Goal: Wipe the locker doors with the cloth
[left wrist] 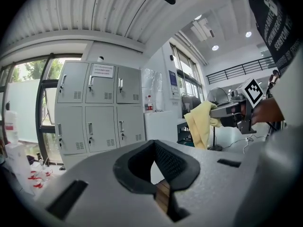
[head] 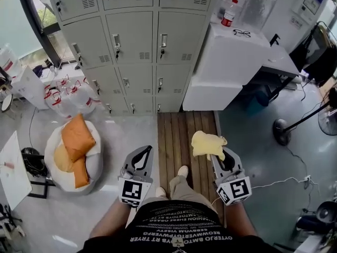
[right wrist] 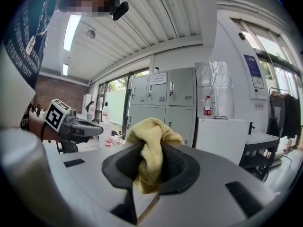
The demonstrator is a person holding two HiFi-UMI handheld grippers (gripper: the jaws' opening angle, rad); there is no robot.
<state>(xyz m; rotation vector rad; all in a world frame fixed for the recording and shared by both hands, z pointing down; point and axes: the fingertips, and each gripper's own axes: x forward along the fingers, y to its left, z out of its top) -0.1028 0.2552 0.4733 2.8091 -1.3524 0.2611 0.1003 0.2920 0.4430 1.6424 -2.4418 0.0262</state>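
Cloth [head: 208,143] clamped in right gripper [head: 220,156]; left gripper [head: 147,152] fingers together, empty; beanbag [head: 93,163] before lockers [head: 135,42].

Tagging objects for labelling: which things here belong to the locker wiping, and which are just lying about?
Job: yellow cloth, right gripper, locker doors.
Lying about: white beanbag, orange cushions, red-labelled bottle, glasses, floor fan.

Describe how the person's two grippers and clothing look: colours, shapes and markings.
The left gripper and right gripper have grey, tapering bodies with black-lined jaws. At the rear, the left cube and right cube are white with black square markers. The person wears a black shirt with pale lettering, tan trousers and light shoes.
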